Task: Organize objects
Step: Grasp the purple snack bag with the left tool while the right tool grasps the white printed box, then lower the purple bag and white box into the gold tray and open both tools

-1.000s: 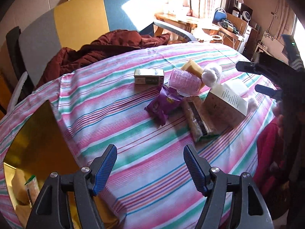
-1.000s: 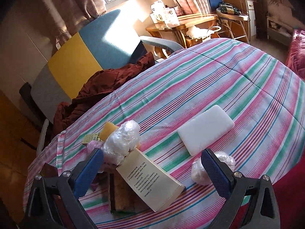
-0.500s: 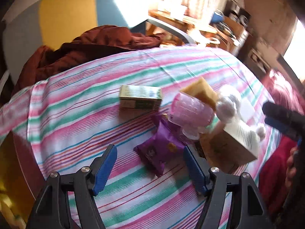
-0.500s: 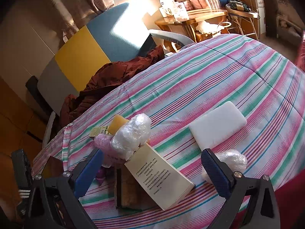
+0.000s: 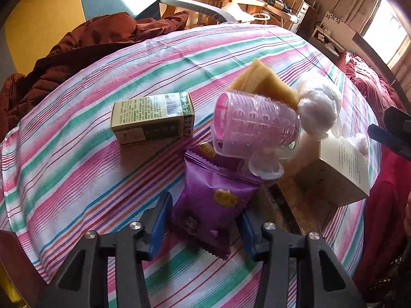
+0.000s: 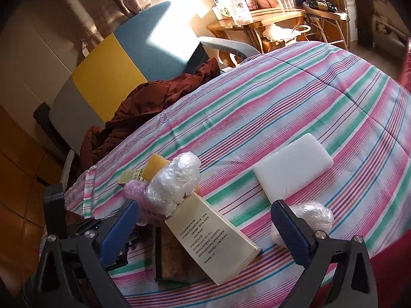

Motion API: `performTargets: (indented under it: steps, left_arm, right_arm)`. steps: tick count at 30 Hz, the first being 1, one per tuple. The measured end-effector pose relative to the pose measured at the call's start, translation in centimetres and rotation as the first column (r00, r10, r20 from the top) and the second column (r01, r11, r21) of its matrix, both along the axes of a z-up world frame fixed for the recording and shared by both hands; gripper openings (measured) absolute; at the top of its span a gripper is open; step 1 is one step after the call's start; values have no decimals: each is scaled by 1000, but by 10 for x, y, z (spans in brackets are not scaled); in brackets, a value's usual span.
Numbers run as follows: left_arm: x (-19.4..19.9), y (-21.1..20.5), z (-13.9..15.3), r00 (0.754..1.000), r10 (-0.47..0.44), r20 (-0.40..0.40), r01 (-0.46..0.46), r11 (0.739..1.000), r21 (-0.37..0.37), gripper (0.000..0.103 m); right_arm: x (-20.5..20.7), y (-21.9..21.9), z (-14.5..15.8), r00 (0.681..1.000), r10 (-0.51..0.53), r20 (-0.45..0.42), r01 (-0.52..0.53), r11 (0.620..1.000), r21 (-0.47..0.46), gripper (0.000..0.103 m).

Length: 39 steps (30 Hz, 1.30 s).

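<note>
Since a second ago the left gripper (image 5: 203, 220) has come forward over the striped cloth (image 5: 77, 169) and now straddles the purple snack packet (image 5: 213, 205); its blue jaws stand spread on either side of the packet's near end, close beside it without pinching. A pink ribbed cup (image 5: 254, 125) lies tipped just beyond, a green box (image 5: 151, 118) to the left. The right gripper (image 6: 205, 231) hangs spread wide over a cream carton (image 6: 213, 238), holding nothing

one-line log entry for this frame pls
left gripper: open, straddling purple snack packet | right gripper: open, above beige box | packet on striped cloth
</note>
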State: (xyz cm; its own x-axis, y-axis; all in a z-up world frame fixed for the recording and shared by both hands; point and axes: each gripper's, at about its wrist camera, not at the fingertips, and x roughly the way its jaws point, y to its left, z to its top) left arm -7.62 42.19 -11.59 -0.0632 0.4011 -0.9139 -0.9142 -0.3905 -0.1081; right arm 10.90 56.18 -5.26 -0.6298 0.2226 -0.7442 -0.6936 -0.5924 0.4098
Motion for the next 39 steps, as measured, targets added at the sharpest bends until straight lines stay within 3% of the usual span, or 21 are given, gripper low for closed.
performTargets:
  steps: [4,9,13,20,21,25,27,34,39]
  left_arm:
    - [7,-14,4,999,45,20,-45,999,10,43]
    - [17,-48,7,985,162,66,-165,986,32,42]
    - [32,-79,15,974,203,103,-210,976,61,42]
    - [59,-109,30,970,204,130,-218,970,109,43]
    - [60,-114,32,969,206,133,-221,969,114,43]
    - [64,-135,41,963,226,146,-247,958,144,43]
    - [68,-146,47,959,242,145,-264,951,161,43]
    - [53,-198,75,936,330,120,-350,906,238,43]
    - [30,-249,85,893,435,117,-450,850,273,43]
  right_arm:
    - [-4,-2,-3,1000,18,19,-18,1000,-2,103]
    - [-17,-11,-8,993,97,67,-98,995,6,103]
    - [-32,-23,-21,972,182,151,-185,983,7,102]
    - [-43,-27,-43,922,198,332,-220,975,32,99]
    - [-44,-28,-46,915,199,352,-226,973,37,95]
    - [-48,-33,-52,891,204,406,-246,968,55,53]
    - [-47,-35,-51,887,196,418,-248,966,75,51]
    - [-26,-50,-16,939,180,293,-226,966,129,50]
    - [0,-68,11,964,179,197,-207,969,133,50]
